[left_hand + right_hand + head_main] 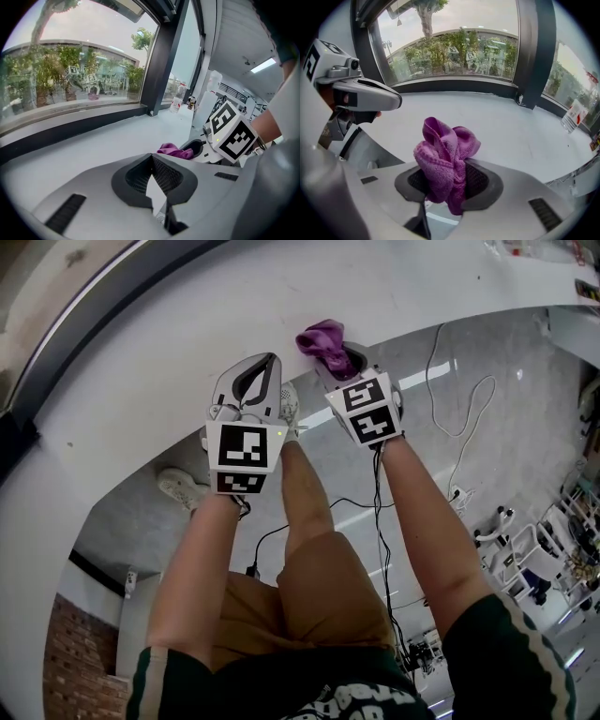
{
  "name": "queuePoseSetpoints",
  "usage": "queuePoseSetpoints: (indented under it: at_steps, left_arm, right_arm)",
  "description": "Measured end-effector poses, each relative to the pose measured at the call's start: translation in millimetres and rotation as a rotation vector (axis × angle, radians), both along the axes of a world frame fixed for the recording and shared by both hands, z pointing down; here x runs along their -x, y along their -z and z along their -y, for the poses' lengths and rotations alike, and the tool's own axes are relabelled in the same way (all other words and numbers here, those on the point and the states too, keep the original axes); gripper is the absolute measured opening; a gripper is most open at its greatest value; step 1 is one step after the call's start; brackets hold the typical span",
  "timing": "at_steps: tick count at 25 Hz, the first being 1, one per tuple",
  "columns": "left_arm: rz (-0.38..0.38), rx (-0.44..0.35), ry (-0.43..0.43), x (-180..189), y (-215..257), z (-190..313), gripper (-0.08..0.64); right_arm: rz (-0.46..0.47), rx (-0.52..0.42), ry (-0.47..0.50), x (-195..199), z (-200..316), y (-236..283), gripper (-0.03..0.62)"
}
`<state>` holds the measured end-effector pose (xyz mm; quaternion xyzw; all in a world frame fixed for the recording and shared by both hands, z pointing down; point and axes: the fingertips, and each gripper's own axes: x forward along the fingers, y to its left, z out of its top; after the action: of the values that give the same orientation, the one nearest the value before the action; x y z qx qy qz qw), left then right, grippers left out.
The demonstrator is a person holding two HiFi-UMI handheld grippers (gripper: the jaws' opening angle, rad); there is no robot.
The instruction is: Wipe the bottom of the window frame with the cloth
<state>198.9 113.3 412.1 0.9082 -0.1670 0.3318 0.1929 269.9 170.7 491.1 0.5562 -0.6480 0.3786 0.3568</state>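
A crumpled purple cloth [443, 154] sticks up out of my right gripper [449, 176], which is shut on it. In the head view the cloth [323, 341] hangs over the near edge of the white window sill [141, 381]. My left gripper [270, 362] is beside it on the left, shut with nothing in it, over the same edge. From the left gripper view its pads [161, 176] meet, and the cloth [172, 151] and right gripper [197, 149] lie ahead to the right. The dark bottom of the window frame [454, 86] runs along the far side of the sill, apart from both grippers.
A dark vertical post [536, 51] divides the window at the right. Bottles [176, 104] stand at the sill's far right end. Below the sill, grey floor with white cables [459, 409] and the person's legs.
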Motion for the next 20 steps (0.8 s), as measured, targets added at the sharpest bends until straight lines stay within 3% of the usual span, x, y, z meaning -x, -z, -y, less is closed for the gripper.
queuePoseSetpoints:
  at_steps: [6, 20]
  left_arm:
    - [-0.006, -0.007, 0.030, 20, 6, 3, 0.006]
    - [-0.007, -0.017, 0.076, 62, 9, 11, 0.006]
  right_arm:
    - [-0.045, 0.036, 0.075, 17, 4, -1, 0.166]
    - [-0.029, 0.053, 0.102, 68, 16, -1, 0.166]
